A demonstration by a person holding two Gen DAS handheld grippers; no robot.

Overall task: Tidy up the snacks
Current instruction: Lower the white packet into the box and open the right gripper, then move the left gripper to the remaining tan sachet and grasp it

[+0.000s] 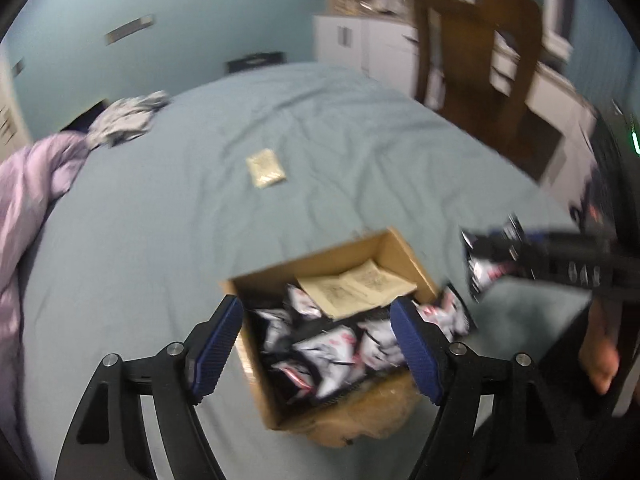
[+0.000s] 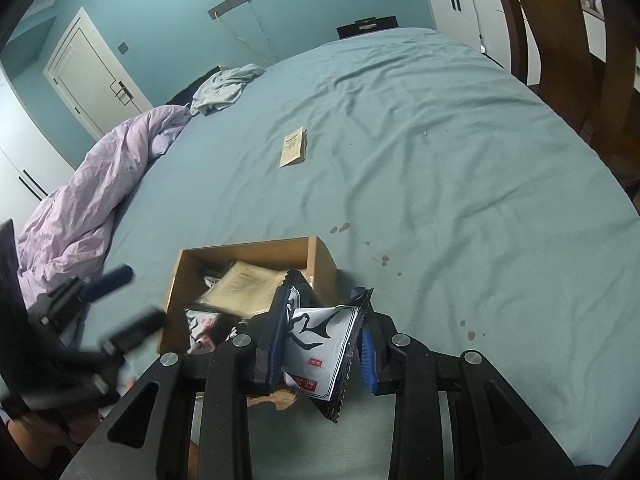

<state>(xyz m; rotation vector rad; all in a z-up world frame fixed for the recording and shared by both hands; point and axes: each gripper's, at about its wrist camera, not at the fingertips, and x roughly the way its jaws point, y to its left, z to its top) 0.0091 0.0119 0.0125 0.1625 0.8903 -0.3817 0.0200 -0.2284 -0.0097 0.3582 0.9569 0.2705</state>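
My right gripper point(image 2: 320, 344): jaws narrow, clamped on one black-and-white snack packet point(image 2: 320, 356). The packet sits crumpled and skewed between the pads, one corner hanging below them. Risk: a foil pouch held off-centre may slide or twist out once I swing it, and land on the bed instead of where I mean it.

My left gripper point(image 1: 316, 344): jaws wide, nothing between them, hovering over the near end of the cardboard box point(image 1: 256, 380). The box stands on the bed sheet point(image 2: 460, 160), filled with more black-and-white packets point(image 1: 332, 344) and a tan paper pouch point(image 1: 356, 288) lying on top toward the far wall.

Risk: the packets are heaped and overlapping, so closing here could pinch two at once or only a loose edge. One packet point(image 1: 452, 312) already hangs over the right wall; a nudge could tip it out. The box rests on soft bedding, so a push on its wall may slide or tilt it.

The two grippers work close together beside the box; they could collide.

Further off, a lone tan pouch point(image 2: 294, 148) lies mid-bed, well apart from the box. Beyond it, a lilac duvet point(image 2: 92, 184).
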